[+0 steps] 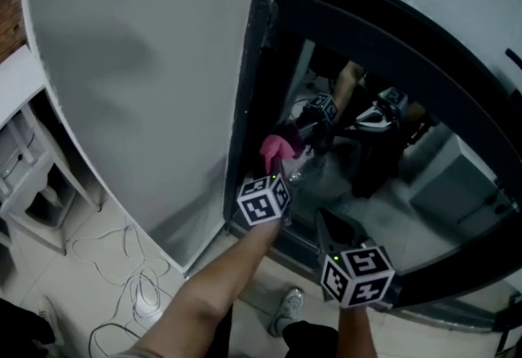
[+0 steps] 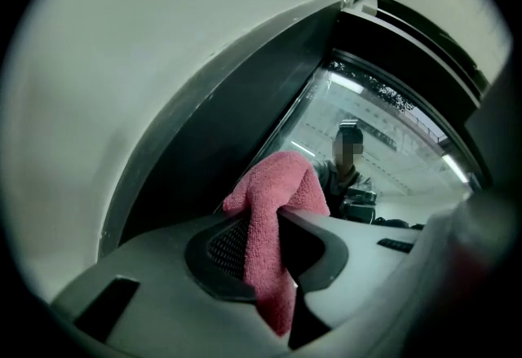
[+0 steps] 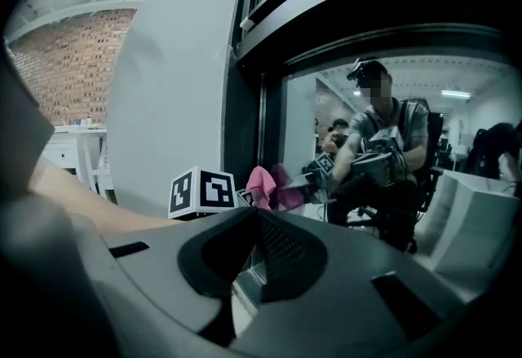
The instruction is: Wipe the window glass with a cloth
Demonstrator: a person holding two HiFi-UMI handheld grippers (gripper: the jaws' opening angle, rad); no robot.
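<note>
Clamping the pink cloth [image 2: 281,193] between its jaws, the left gripper [image 2: 269,226] holds it against the window glass [image 1: 383,185], just beside the dark window frame [image 1: 253,87] — one fold stands above the jaws, the tail hangs below. The right gripper [image 3: 254,214] sits lower and to the right, jaws together with nothing between them.

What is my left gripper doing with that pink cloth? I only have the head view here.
Observer: The left gripper view shows the left gripper shut on the pink cloth, with a bunch sticking out past the jaws.
Operator: Is the right one holding anything?
Observer: No. In its own view the right gripper has its jaws together, with nothing between them.
Operator: Is the cloth on the pane?
Observer: It looks so. In the right gripper view the cloth meets its reflection in the window glass.
</note>
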